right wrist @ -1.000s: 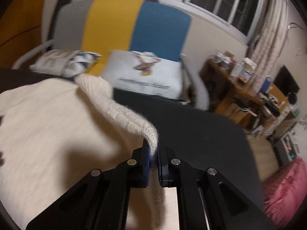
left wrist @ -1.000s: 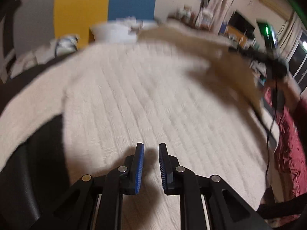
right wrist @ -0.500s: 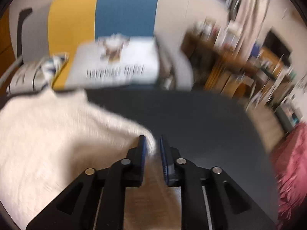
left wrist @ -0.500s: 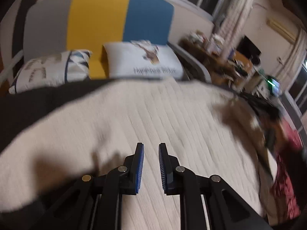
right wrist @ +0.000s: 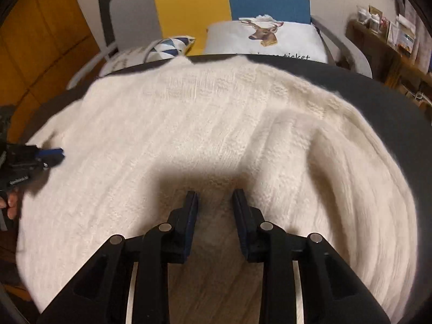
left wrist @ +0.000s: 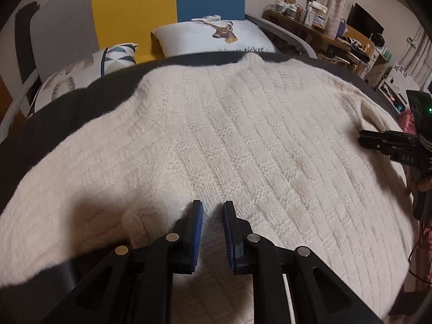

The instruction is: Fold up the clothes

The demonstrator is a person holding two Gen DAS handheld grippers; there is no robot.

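1. Left wrist view: cream knit sweater (left wrist: 229,140) spread flat over dark bench (left wrist: 81,100), neckline at the far edge toward the deer pillow (left wrist: 216,36), hem toward the near edge.
2. Long axis of the sweater running from near edge to far edge, ribs fanning away from the left tool (left wrist: 213,229).
3. Left tool narrow, blue pads parted by a small gap, nothing pinched; low over the knit near the hem, beside a thick rolled lump of fabric (left wrist: 145,221) just to its left. Touching or just above the knit: cannot tell.
4. Right wrist view: right tool (right wrist: 214,216) with jaws opening, only bare knit showing in the gap, nothing gripped. Folded-over sleeve (right wrist: 337,156) lying as a raised ridge just right of it, on top of the sweater (right wrist: 175,124).
5. Deciding relation, as a judgement: sweater body lying ahead of and under both tools, the folded sleeve nearer the right tool, the rolled lump nearer the left. Next likely grab on the left side, so left hand better placed.
6. Seen from the other side: right tool (left wrist: 378,141) at the sweater's right edge in the left view; left tool (right wrist: 48,155) at its left edge in the right view, fingertips of a hand (right wrist: 10,205) behind it.
7. Surface: matte dark bench, soft fuzzy knit likely to drag and cling rather than slide.
8. Room beyond the sweater: grey, yellow and blue panelled sofa back (left wrist: 172,2), patterned cushion (left wrist: 89,67) left of the deer pillow, cluttered wooden desk (left wrist: 324,32) to the far right, pink fabric (left wrist: 405,118) at the right edge.
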